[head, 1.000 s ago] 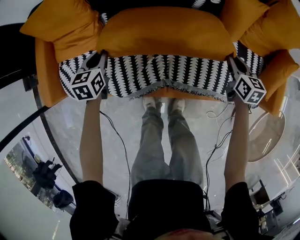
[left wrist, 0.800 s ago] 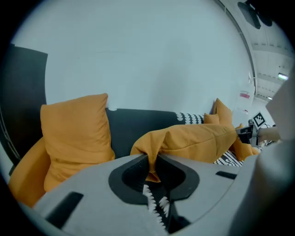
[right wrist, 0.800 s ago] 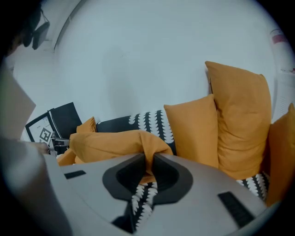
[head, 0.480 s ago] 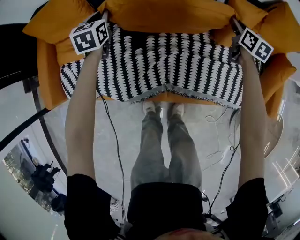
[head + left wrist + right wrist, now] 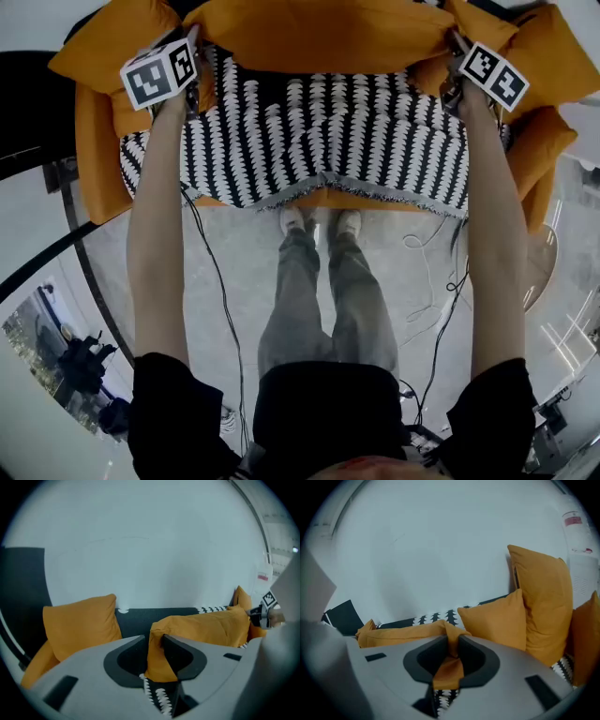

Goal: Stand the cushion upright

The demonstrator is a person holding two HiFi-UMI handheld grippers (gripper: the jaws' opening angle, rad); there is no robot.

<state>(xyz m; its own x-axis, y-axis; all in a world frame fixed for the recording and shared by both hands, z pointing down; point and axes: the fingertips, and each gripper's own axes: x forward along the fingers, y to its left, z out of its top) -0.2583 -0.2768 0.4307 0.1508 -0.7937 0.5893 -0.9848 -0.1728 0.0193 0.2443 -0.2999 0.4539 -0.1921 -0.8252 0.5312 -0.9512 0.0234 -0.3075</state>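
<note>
Cushion [image 5: 319, 33]: long and orange, lying lengthwise across the back of the sofa [image 5: 94, 141] seat, lower edge on the black-and-white throw [image 5: 319, 131], one corner at each claw.
Left claw [image 5: 153, 641]: jaws apart, having just been opening; the cushion's corner sits puffed out between them rather than pinched.
Right claw [image 5: 453, 641]: clamped on the opposite corner, the fabric squeezed to a thin fold.
Edges: the throw's fringed hem [image 5: 356, 187] hangs over the seat front, with the person's shoes [image 5: 323, 222] just below it.
Tight spots: a square orange pillow [image 5: 79, 625] stands just beside the left end; two more [image 5: 494, 618] [image 5: 541, 602] crowd the right end.
Open room: bare pale wall [image 5: 150, 550] above the backrest; glossy floor [image 5: 234, 262] in front of the sofa, crossed by thin cables [image 5: 220, 291].
Writing: the marker cubes [image 5: 157, 73] [image 5: 494, 75] show only square black-and-white patterns; a wall label with red print [image 5: 573, 520] is too small to read.
</note>
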